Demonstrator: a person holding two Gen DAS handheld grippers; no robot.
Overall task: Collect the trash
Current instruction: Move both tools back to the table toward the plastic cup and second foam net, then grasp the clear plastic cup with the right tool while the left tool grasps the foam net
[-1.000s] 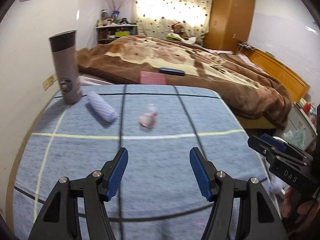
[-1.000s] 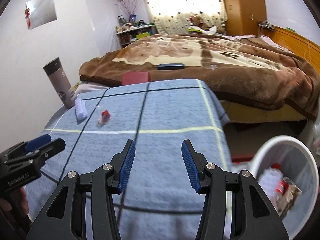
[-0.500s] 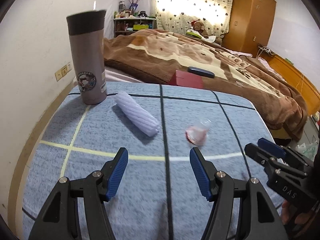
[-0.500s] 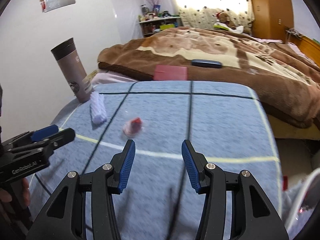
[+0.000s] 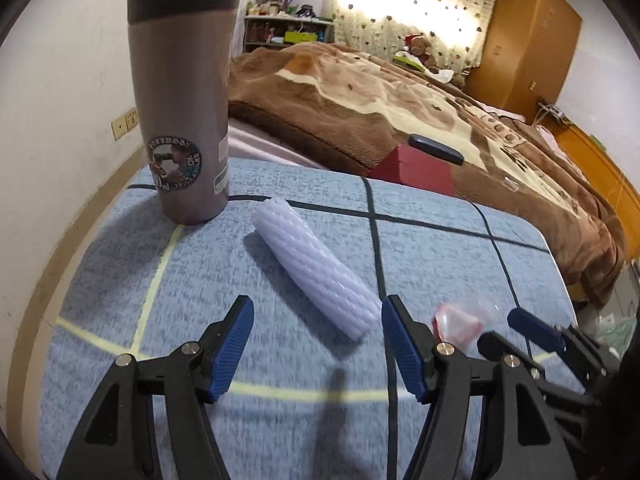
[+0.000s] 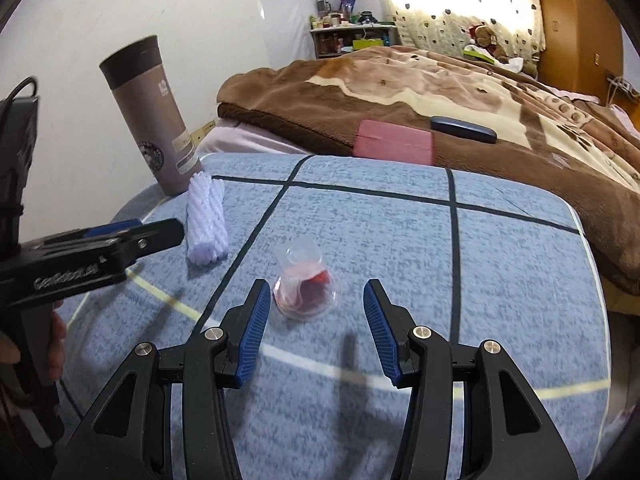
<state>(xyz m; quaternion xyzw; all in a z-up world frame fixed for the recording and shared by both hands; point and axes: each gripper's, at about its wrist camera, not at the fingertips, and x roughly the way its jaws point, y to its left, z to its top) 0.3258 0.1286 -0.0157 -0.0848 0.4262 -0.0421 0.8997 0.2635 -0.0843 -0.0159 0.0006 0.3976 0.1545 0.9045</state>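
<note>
Both grippers hang over the blue grid-lined cloth [image 6: 500, 280], each lined up on one piece of trash.

Left gripper [image 5: 318, 344]: jaws apart, nothing clamped; they have just been opening a little. The white ribbed foam sleeve [image 5: 316, 268] lies slantwise just ahead, its near end between the fingertips, toward the 1 o'clock pad, not yet pressed.

Right gripper [image 6: 314, 330]: jaws apart, empty. The clear plastic cup with red residue [image 6: 306, 286] lies on its side at 12 o'clock, just beyond the tips, close to the 10 o'clock pad.

Risks:
- The sleeve sits off-centre in the left jaws; closing now would likely pinch only its end, so it could pivot or roll away.
- The cup is thin and round; a squeeze on the rim may squirt it forward or crush it. Residue might smear the cloth.
- The grey tumbler [image 5: 180, 112] stands at 11 o'clock of the sleeve, close by; a forward overshoot by the left hand could tip it.
- The two grippers work near each other and could collide.

Writing: "GenRobot.AI" on the left gripper's body [image 6: 68, 278] in the right view, slightly blurred. The tumbler's round sticker [image 5: 175, 163] shows Japanese characters and seemingly "ml"; too small to read surely.
</note>
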